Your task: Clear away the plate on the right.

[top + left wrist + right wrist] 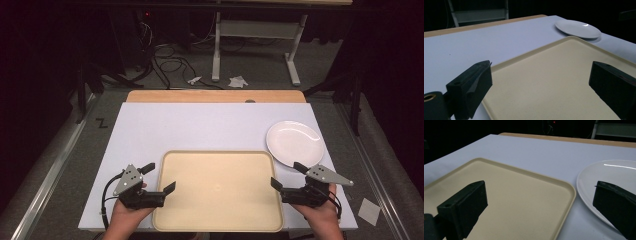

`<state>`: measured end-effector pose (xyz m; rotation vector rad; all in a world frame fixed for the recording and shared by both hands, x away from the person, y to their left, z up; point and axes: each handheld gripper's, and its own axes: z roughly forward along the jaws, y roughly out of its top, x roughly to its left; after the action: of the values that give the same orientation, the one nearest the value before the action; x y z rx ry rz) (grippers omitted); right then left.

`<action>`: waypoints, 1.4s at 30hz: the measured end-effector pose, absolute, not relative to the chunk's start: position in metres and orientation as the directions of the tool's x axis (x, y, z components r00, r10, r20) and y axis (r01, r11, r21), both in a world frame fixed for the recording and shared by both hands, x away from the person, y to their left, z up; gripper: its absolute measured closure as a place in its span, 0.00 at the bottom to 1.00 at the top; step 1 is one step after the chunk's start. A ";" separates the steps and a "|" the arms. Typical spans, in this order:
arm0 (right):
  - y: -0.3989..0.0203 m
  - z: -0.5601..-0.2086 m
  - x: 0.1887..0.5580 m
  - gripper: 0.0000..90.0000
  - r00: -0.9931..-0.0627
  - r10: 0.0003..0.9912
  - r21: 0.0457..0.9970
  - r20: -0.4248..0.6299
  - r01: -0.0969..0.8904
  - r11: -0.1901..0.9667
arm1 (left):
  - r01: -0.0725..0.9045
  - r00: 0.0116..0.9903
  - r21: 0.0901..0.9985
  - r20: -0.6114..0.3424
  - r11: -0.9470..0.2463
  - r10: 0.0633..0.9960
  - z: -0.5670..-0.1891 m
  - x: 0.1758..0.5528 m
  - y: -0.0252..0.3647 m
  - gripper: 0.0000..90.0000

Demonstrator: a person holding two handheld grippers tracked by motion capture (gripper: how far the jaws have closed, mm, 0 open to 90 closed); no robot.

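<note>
Both tongs, left [159,178] and right [287,175], gape beside an unmarked tray [218,187].

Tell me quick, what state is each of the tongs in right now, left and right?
Left tongs: open, holding nothing, at the left edge of the tray.
Right tongs: open, holding nothing, between the tray and the white plate.

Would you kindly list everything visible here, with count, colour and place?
tray: one, cream, near middle of the table, nothing on it.
plate: one, white, beyond the tray's far right corner.
table: one, white top with a wooden far edge.
paper scraps: a few, white, on the floor beyond the table.
cables: several, black, on the floor at the back.
left gripper: one, black, open, at the tray's left edge.
right gripper: one, black, open, at the tray's right edge.
</note>
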<state>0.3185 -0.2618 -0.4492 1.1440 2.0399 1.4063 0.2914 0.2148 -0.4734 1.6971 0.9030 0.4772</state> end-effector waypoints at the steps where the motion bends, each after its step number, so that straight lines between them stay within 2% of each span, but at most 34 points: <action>1: -0.263 -0.449 0.319 0.00 -0.578 0.808 0.907 0.113 0.392 0.153 | 0.325 0.628 0.939 -0.129 -0.108 0.767 -0.473 0.291 0.215 0.06; 25: -0.310 -0.453 0.330 0.00 -0.438 0.883 0.894 0.169 0.446 0.050 | 0.324 0.621 0.937 -0.104 -0.134 0.777 -0.473 0.292 0.215 0.05; 42: -0.343 -0.470 0.341 0.00 -0.322 0.919 0.846 0.227 0.533 -0.022 | 0.318 0.648 0.936 -0.097 -0.152 0.756 -0.484 0.294 0.212 0.06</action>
<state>0.3409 -0.3427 -0.4697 1.5132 1.8576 1.2914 0.2943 0.2125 -0.4839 1.7398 0.8737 0.4841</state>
